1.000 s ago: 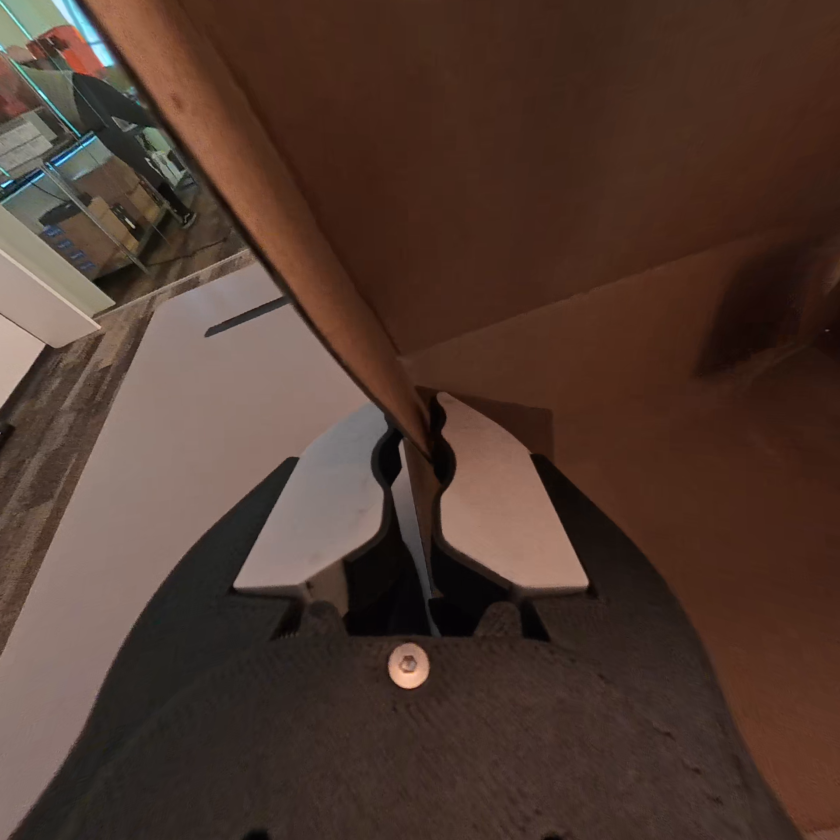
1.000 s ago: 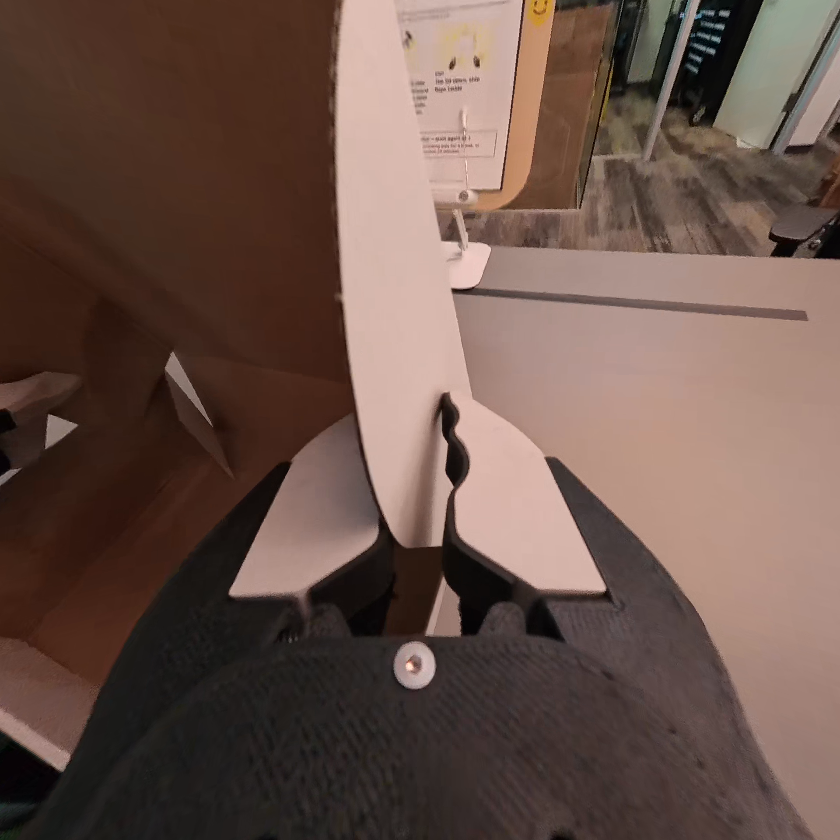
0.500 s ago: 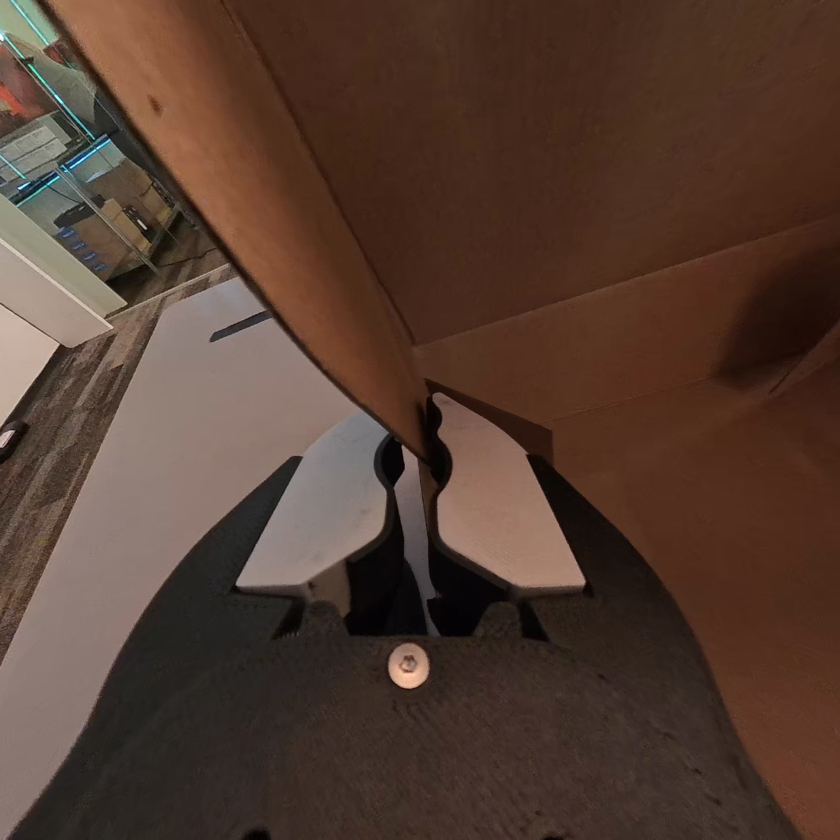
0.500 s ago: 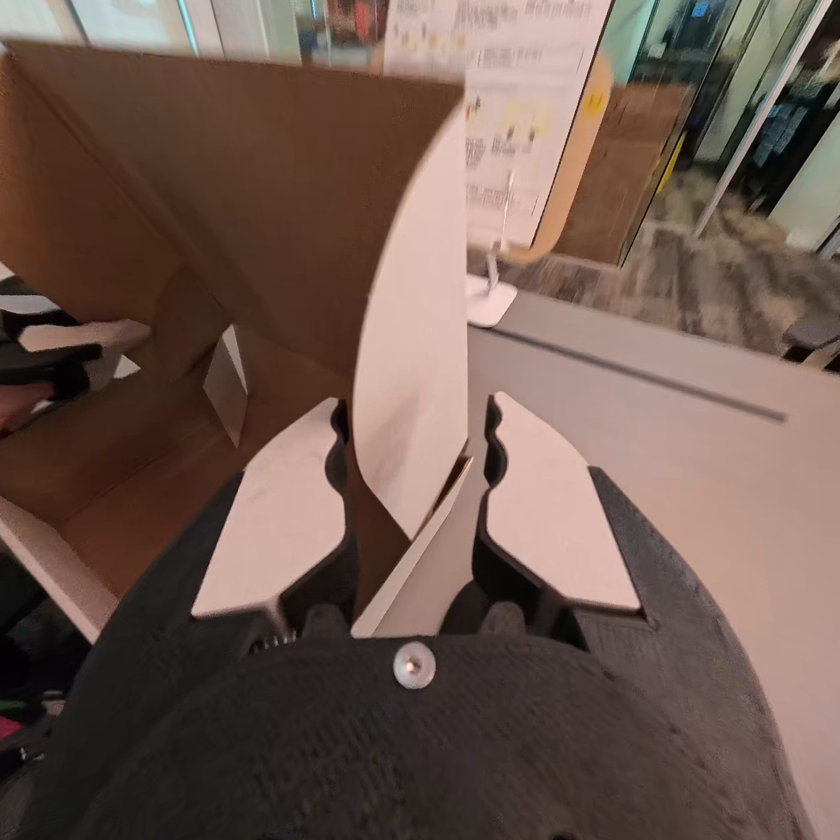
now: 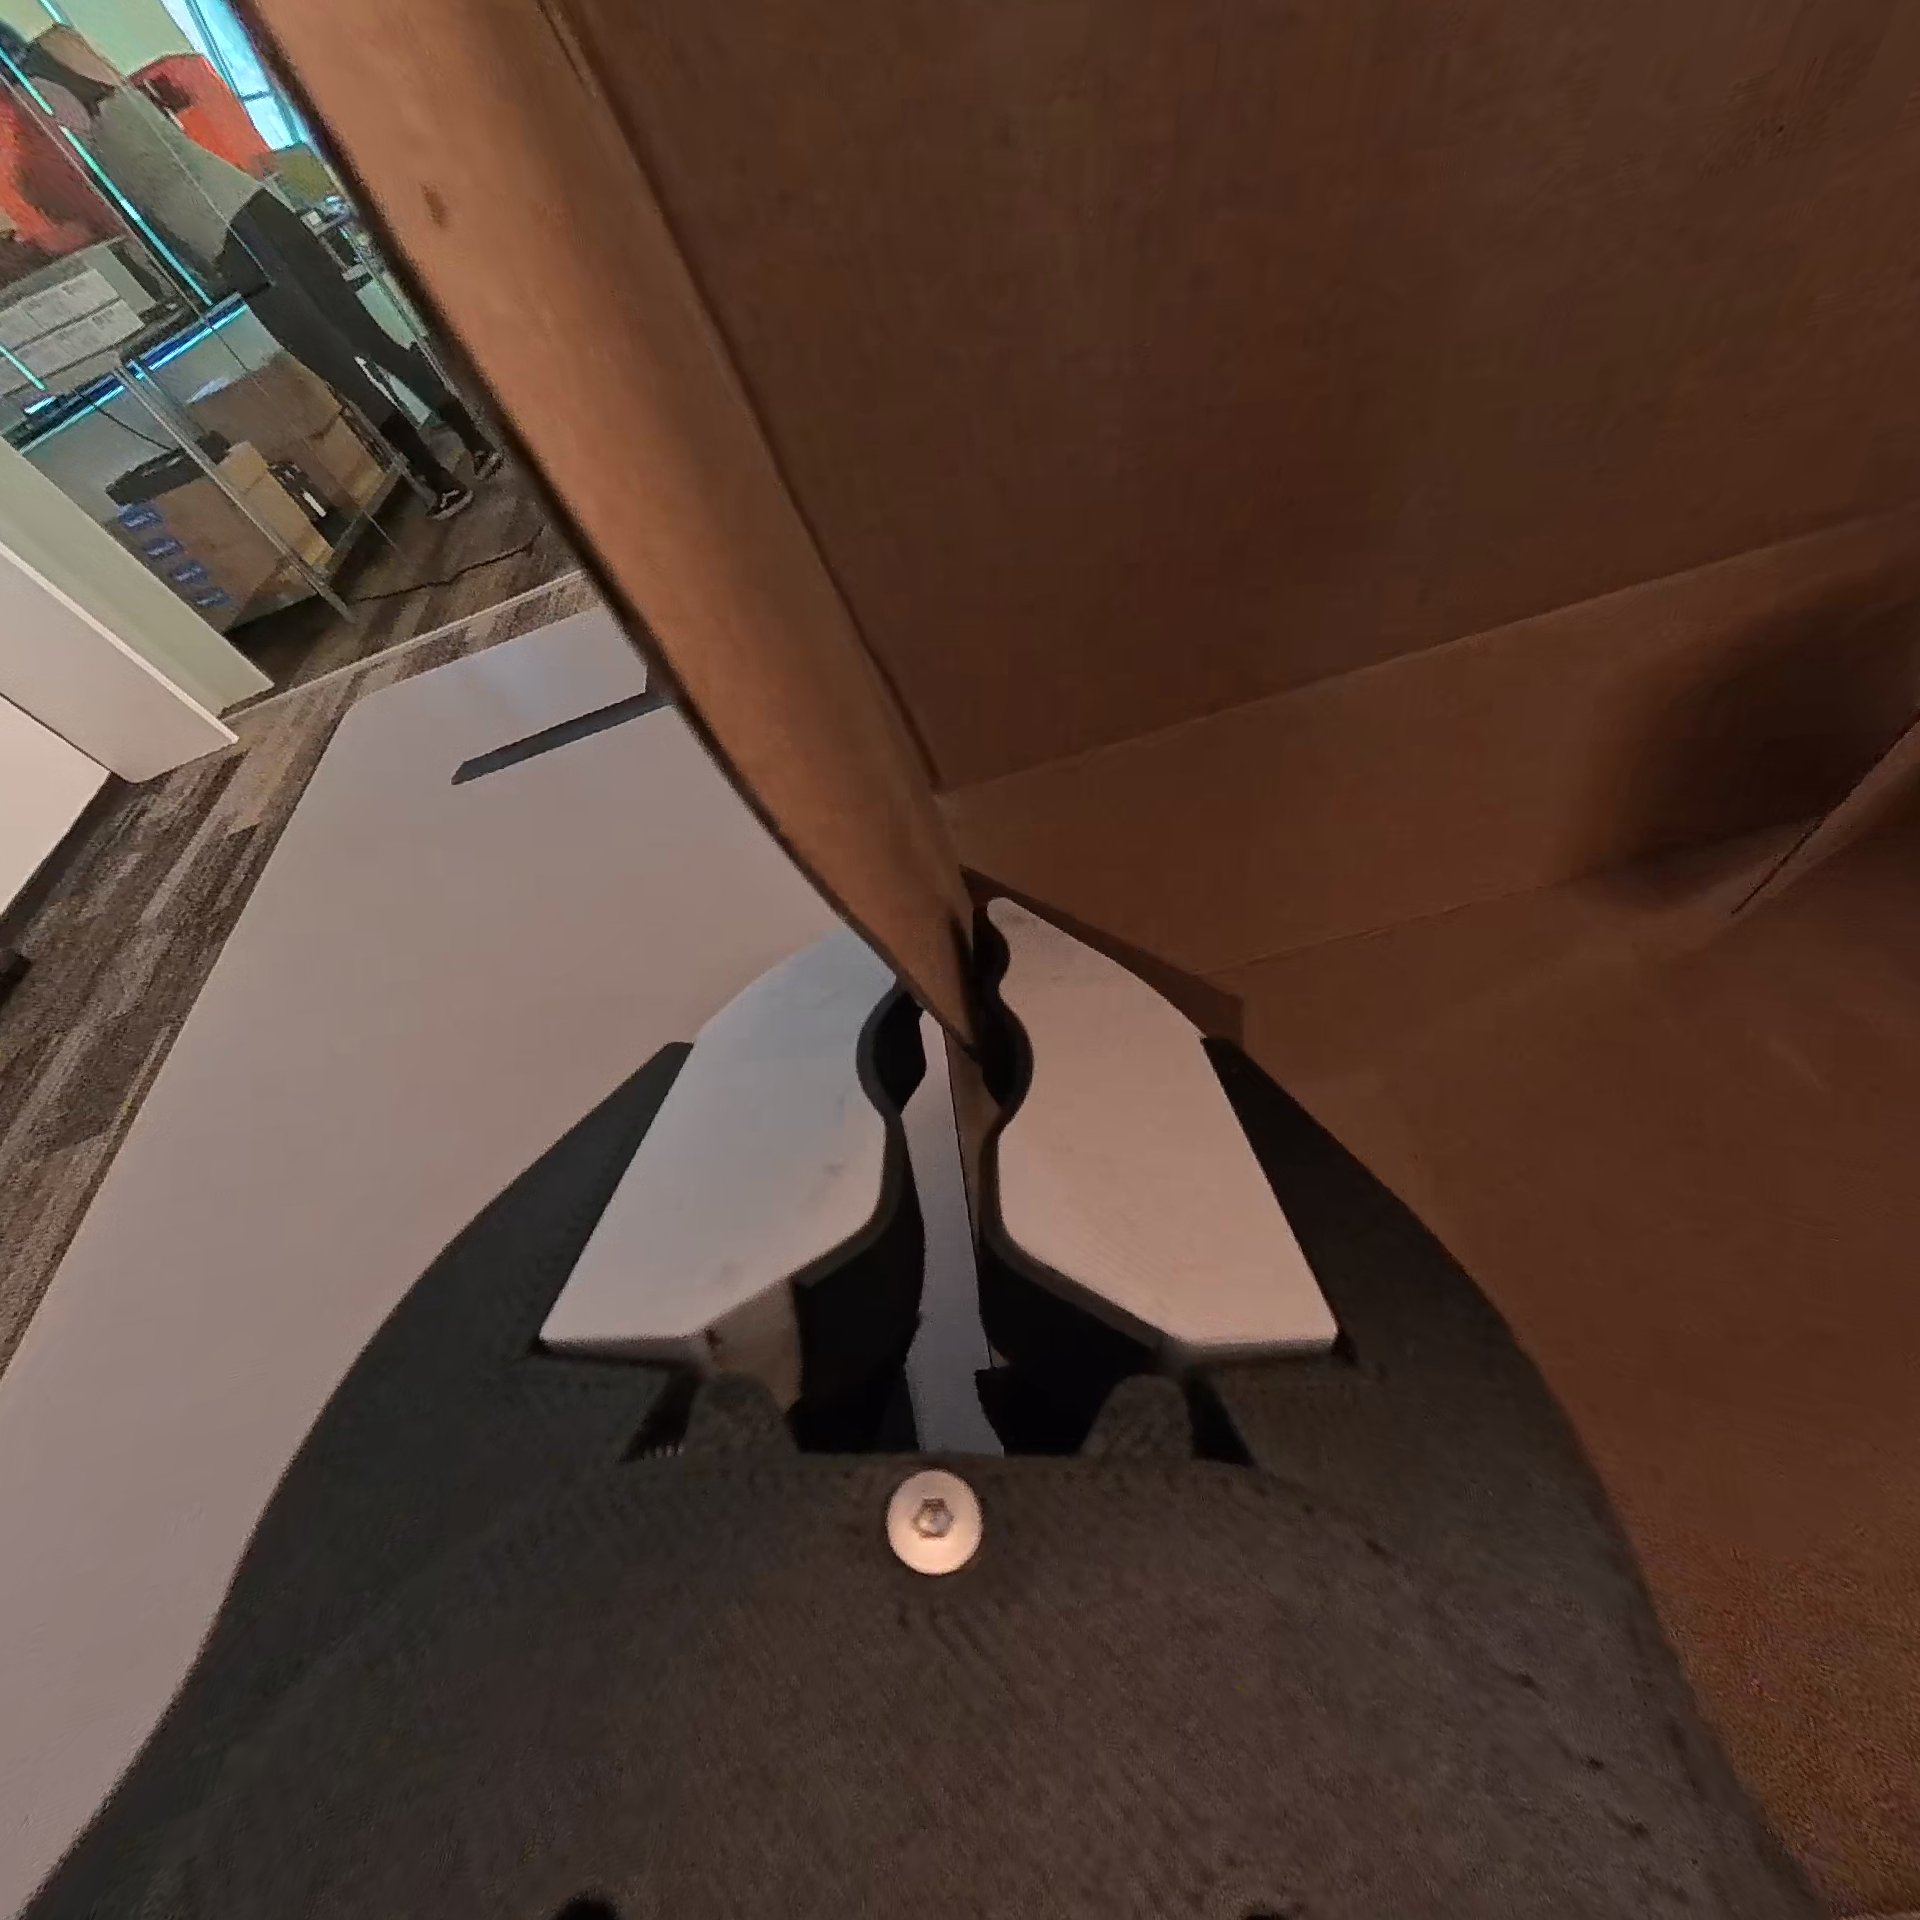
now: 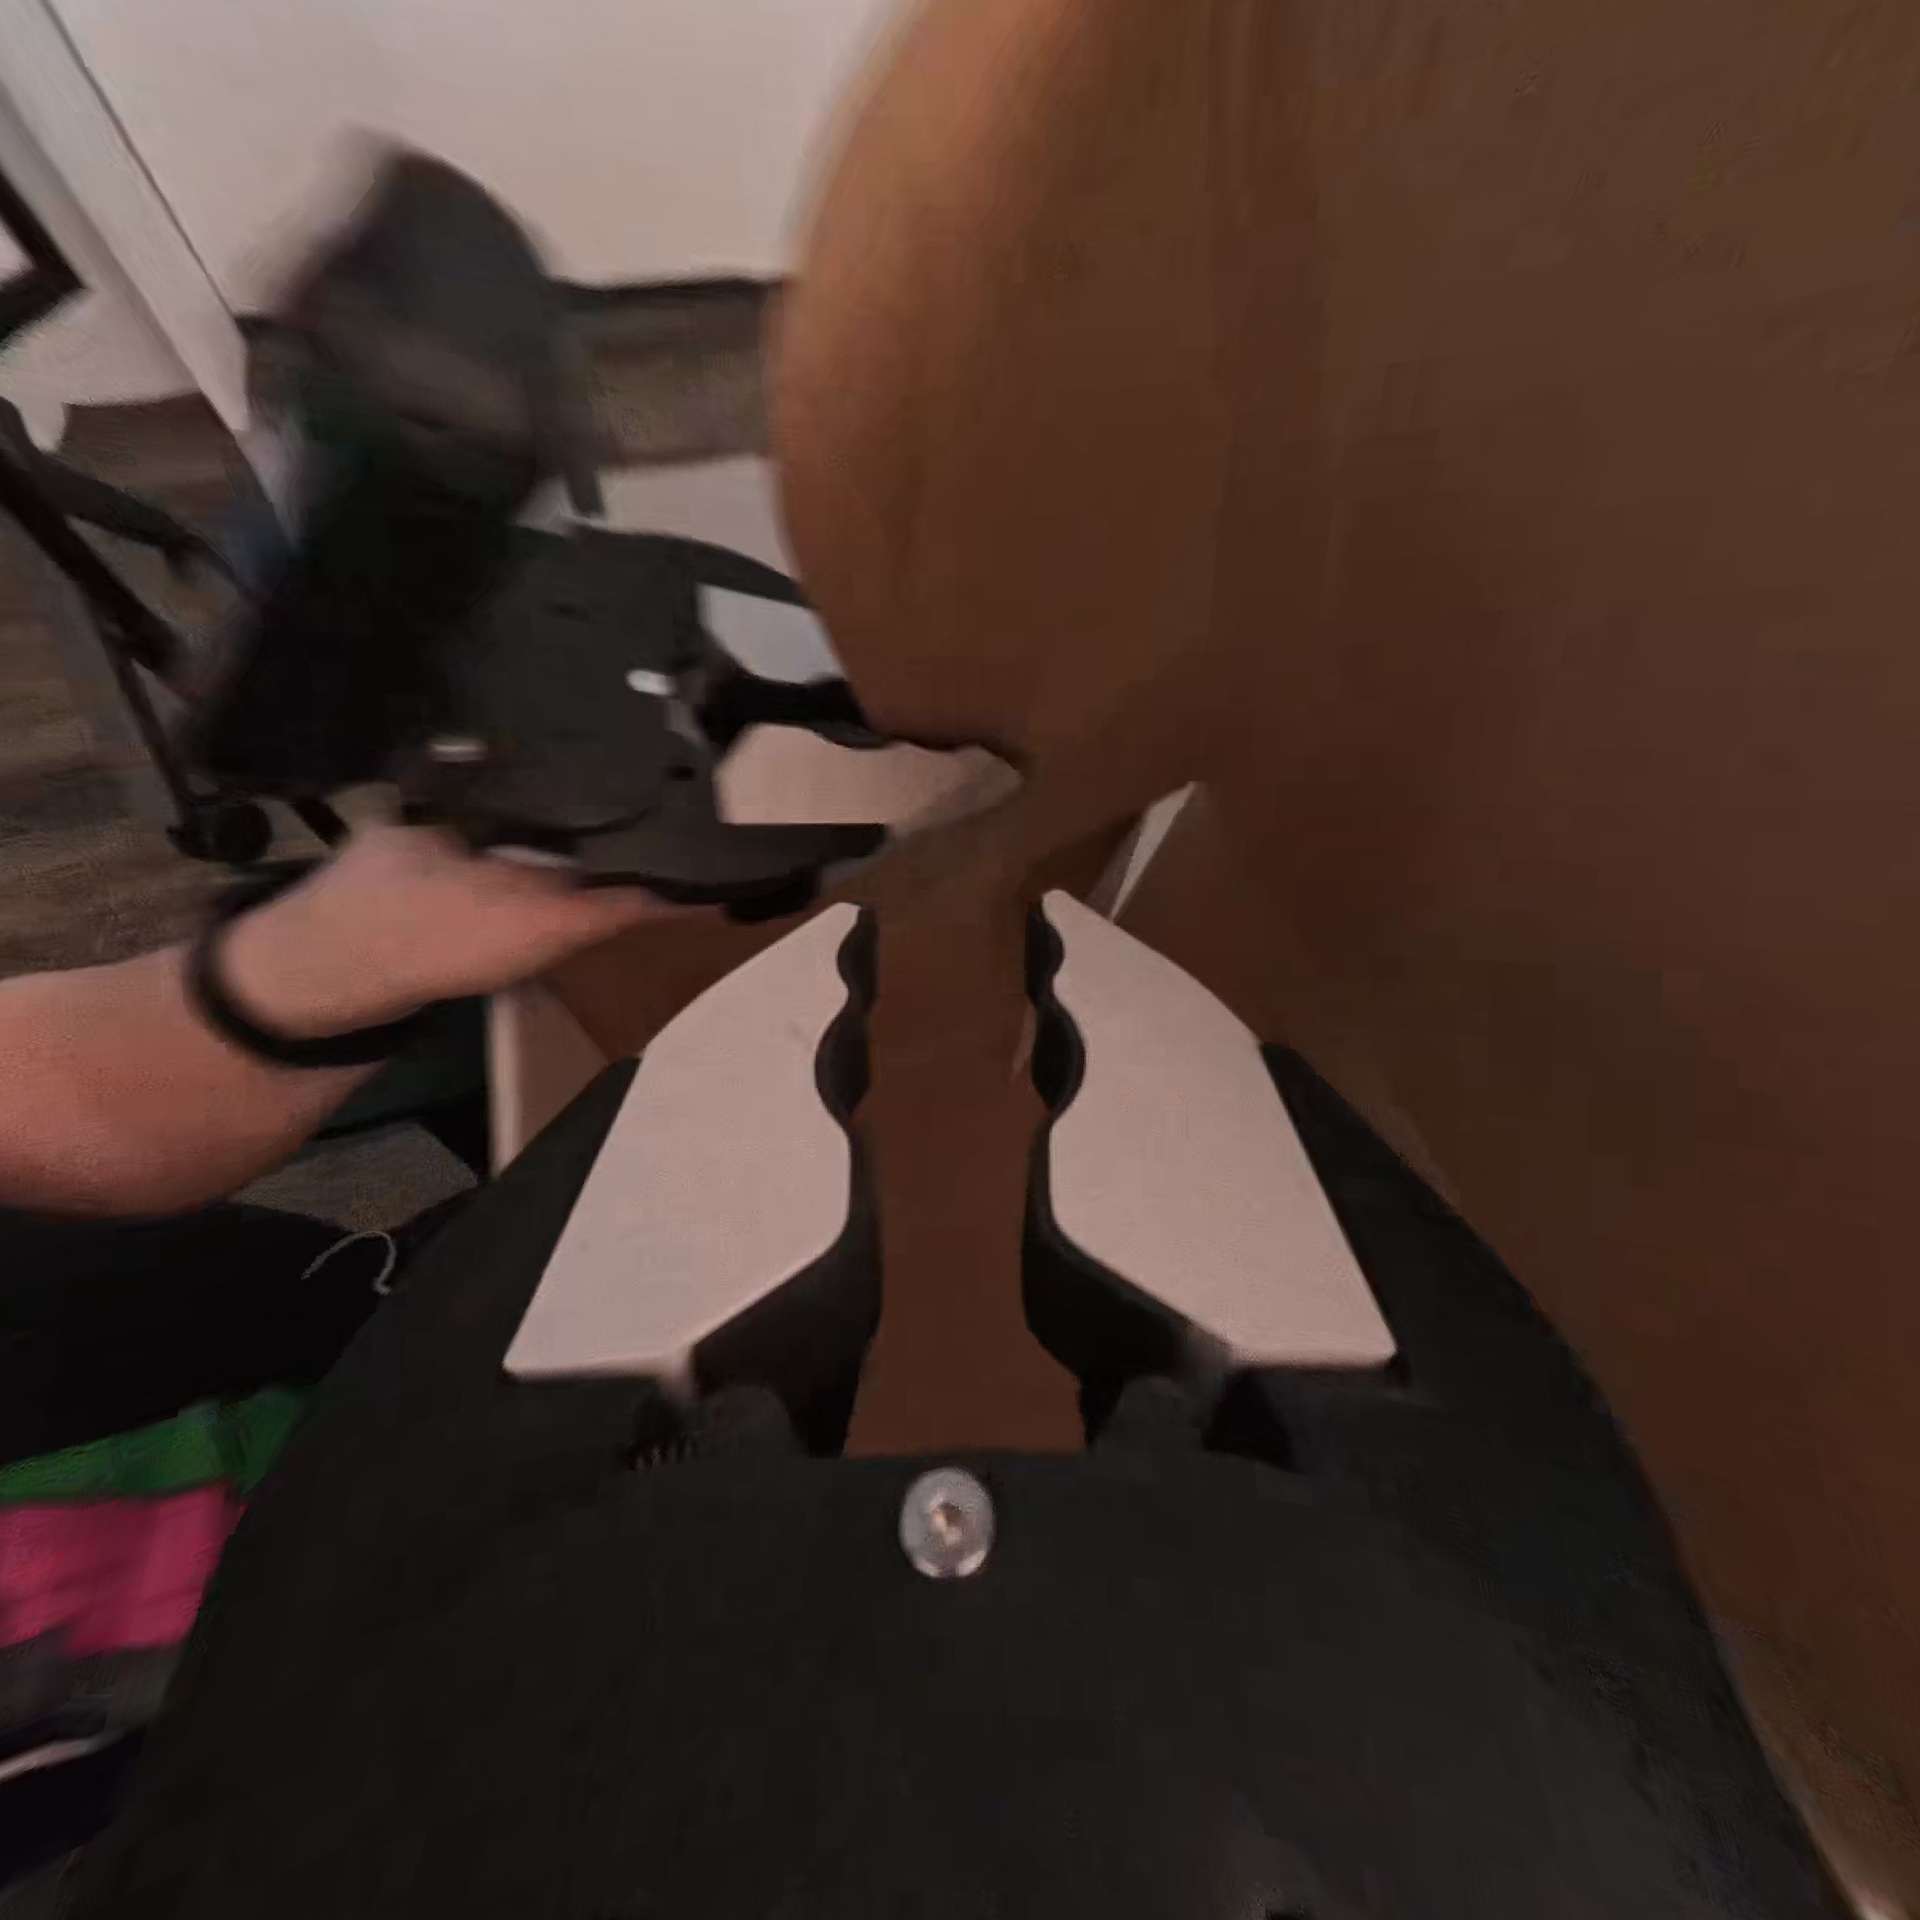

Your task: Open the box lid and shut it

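The brown cardboard box [image 5: 1558, 1195] is open, and its lid [image 5: 1299, 364] stands raised over the inside. My left gripper [image 5: 961, 940] is shut on the lid's side flap [image 5: 675, 499], pinching its lower edge. My right gripper [image 6: 951, 914] is open and empty, with the box's brown cardboard [image 6: 1455, 623] blurred behind and to the right of its fingers. The right wrist view also shows the left gripper [image 6: 862, 779] farther off, held in a hand [image 6: 416, 935] and gripping the cardboard edge.
The box stands on a white table [image 5: 364, 987] that runs off to the left. A person [image 5: 270, 270] stands far back behind glass. A dark office chair [image 6: 416, 343] is behind the left gripper. The right wrist view is motion-blurred.
My right gripper has opened, let go of the white-faced flap and swung left towards the left gripper. My left gripper has stayed shut on its flap, with the lid tilting a little.
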Motion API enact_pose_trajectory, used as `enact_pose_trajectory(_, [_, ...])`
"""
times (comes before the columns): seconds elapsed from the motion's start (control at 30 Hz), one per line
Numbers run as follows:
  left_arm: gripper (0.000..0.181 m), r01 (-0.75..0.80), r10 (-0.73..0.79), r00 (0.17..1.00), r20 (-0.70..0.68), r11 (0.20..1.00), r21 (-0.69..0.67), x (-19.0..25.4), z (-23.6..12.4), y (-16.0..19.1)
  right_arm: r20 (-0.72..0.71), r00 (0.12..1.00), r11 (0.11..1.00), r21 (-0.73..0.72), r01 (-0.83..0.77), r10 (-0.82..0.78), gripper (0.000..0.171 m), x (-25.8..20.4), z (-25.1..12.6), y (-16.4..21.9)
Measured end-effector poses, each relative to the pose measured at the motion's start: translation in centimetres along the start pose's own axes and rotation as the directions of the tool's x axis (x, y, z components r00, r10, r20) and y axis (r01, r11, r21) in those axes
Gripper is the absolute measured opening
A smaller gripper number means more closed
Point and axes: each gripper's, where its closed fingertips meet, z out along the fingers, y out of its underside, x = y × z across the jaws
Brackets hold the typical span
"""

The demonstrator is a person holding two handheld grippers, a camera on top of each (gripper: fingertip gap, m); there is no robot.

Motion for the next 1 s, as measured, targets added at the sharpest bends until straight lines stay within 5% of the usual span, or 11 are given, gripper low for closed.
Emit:
enact_pose_trajectory(0.03, [0.005,0.000,0.000,1.000,0.001,1.000,0.001,0.0,0.0,0.0,0.018,1.000,0.998,-0.058,-0.011,0.012,0.028,0.6,2.1,1.1])
enact_pose_trajectory(0.13, [0.005,0.007,-0.007,1.000,-0.003,1.000,0.002,0.0,-0.1,0.1,0.077,0.997,0.988,-0.152,-0.007,0.019,0.029,0.1,6.4,3.4])
enact_pose_trajectory(0.27, [0.005,0.017,-0.017,1.000,-0.008,1.000,0.003,0.0,0.0,-0.1,-0.127,0.974,0.954,-0.262,0.147,-0.185,0.029,3.1,9.4,5.6])
enact_pose_trajectory(0.4, [0.005,0.013,-0.013,1.000,-0.009,1.000,0.016,0.1,-0.2,-0.1,-0.138,0.977,0.937,-0.332,0.107,-0.161,0.023,4.3,11.1,7.9])
enact_pose_trajectory(0.43, [0.005,0.011,-0.011,1.000,-0.006,1.000,0.015,0.1,-0.2,-0.1,-0.120,0.983,0.940,-0.329,0.094,-0.140,0.010,4.2,11.4,8.1])
enact_pose_trajectory(0.67, [0.003,0.036,-0.038,0.999,0.022,0.998,0.057,-0.5,-0.9,-0.6,-0.164,0.986,0.948,-0.311,-0.069,0.018,0.004,7.2,11.0,8.5])
enact_pose_trajectory(1.0, [0.006,-0.087,0.088,0.996,0.008,0.992,-0.091,0.0,-1.0,1.8,-0.255,0.952,0.935,-0.346,0.073,-0.168,0.010,9.2,10.8,9.1])
